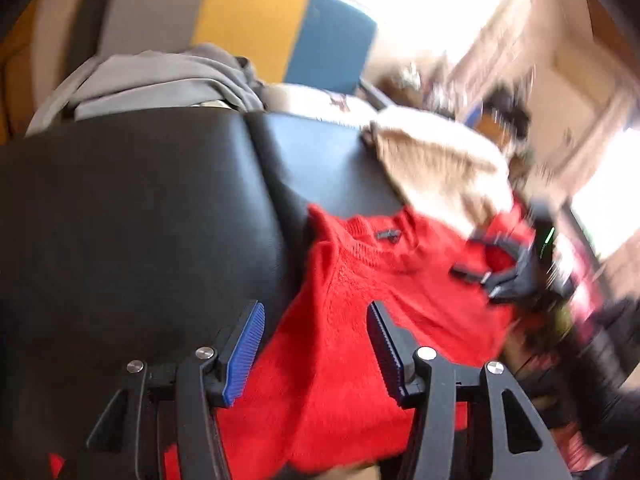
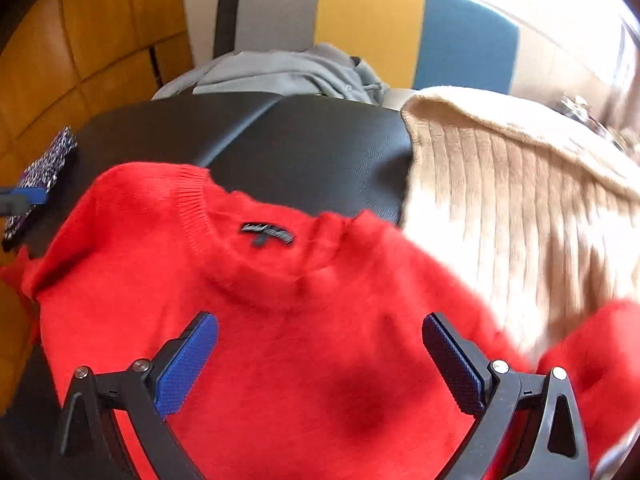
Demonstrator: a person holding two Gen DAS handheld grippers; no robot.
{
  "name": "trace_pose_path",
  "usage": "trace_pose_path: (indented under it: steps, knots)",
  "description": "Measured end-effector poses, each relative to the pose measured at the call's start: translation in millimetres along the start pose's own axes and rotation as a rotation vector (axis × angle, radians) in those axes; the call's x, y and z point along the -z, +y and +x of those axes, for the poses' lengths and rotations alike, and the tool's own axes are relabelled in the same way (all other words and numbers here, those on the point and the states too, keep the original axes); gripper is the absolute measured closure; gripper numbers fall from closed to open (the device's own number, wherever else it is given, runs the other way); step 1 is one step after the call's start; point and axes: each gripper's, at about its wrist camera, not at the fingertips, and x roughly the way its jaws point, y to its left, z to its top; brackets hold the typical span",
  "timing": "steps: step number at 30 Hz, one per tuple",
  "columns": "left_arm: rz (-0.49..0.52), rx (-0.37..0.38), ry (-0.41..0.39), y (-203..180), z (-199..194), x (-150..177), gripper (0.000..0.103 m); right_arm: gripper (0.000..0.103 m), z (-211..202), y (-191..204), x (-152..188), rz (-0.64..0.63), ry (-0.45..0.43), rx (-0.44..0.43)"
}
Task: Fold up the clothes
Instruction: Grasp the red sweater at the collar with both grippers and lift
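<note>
Two grippers hover over a red sweater (image 2: 288,320) spread neck-up on a black leather seat (image 2: 312,152); the left gripper (image 1: 316,344) stands released above the sweater's left part, the right gripper (image 2: 320,364) likewise released below the collar label (image 2: 267,235); a beige ribbed sweater (image 2: 520,216) overlaps its right shoulder; a grey hoodie (image 2: 288,72) lies behind.

In the right wrist view a sweater (image 2: 280,320) fills the lower middle of the frame, lying on the desk (image 2: 312,148). A ribbed garment (image 2: 500,200) overlaps it at right. Behind the desk, upper centre, a crumpled hoodie (image 2: 288,72) rests on a chair (image 2: 400,28).
</note>
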Motion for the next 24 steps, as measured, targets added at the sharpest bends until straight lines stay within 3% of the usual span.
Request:
trace_pose_path:
  steps: [3,5,8,13,15,21,22,24]
  knots:
    - [0.112,-0.006,0.055,-19,34,-25,0.049,0.0,15,-19,-17,-0.049,0.038,-0.018]
    - [0.116,-0.022,0.075,-16,49,-29,0.049,0.0,26,-29,-24,-0.057,0.076,-0.061]
    - [0.113,-0.048,0.1,-10,73,-37,0.049,0.0,47,-33,-36,-0.133,0.126,-0.055]
    - [0.086,-0.011,0.196,3,113,-41,0.048,0.0,85,-46,-35,-0.149,0.263,-0.068]
    - [0.076,0.0,0.229,6,125,-37,0.048,0.0,86,-57,-32,-0.079,0.264,-0.109]
    - [0.121,-0.033,0.145,-8,126,-22,0.044,0.0,74,-50,-15,-0.096,0.164,-0.061]
    - [0.135,-0.045,0.129,-11,124,-17,0.044,0.003,70,-48,-14,-0.094,0.152,-0.05]
    - [0.14,-0.066,0.112,-15,117,-8,0.044,0.033,60,-41,-12,-0.095,0.129,-0.025]
